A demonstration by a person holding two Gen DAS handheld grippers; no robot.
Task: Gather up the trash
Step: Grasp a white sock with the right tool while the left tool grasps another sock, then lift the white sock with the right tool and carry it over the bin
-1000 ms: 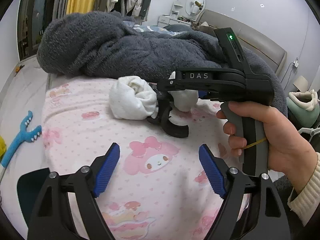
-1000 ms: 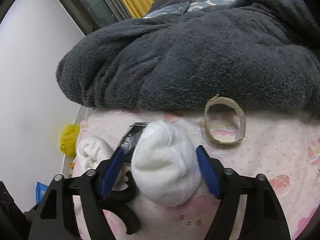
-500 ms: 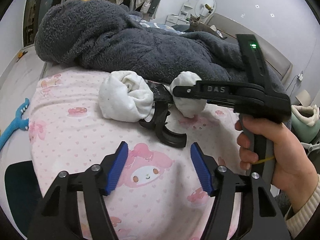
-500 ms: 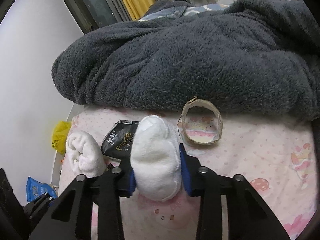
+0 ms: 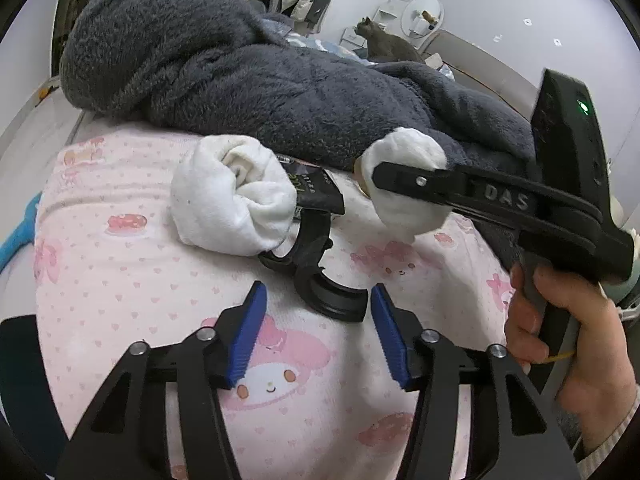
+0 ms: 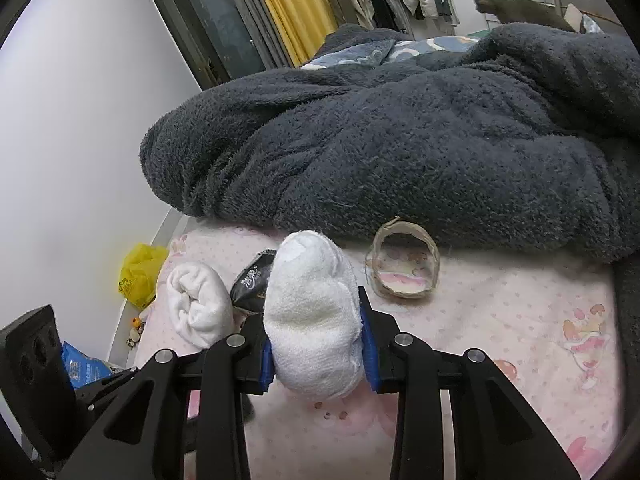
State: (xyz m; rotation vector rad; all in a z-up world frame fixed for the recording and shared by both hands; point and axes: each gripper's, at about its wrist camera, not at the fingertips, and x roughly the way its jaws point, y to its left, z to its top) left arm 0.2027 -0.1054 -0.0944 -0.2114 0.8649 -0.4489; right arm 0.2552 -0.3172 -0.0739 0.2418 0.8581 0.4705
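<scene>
The right gripper [image 6: 318, 354] was clenched on a white sock roll [image 6: 314, 320], its blue pads pressed into both flanks so the soft bundle bulged above and below them. It looked held just clear of the pink printed sheet [image 6: 520, 320], though the underside was hidden. Judging by the squeeze, the roll was light and spongy — it gave under the pads rather than resisting, so a hold across its thick middle seemed the safe one; a pinch at the loose end would probably let it unroll.

The left gripper [image 5: 318, 334] stood released with nothing between its pads, its jaws having just been closing, and pointed at a black plastic clip [image 5: 320, 280] lying on the sheet just ahead. That piece looked stiff and smooth, likely to slip unless taken across its curved band.

Beside the clip lay a second white sock roll [image 5: 230, 196], touching a black foil wrapper [image 5: 316, 192] — thin, crinkly and near weightless, best nipped at a free edge. A cardboard tape ring [image 6: 404, 266] sat near the fold of the dark fleece blanket [image 6: 400, 140]. A cat [image 5: 384, 44] sat far behind
</scene>
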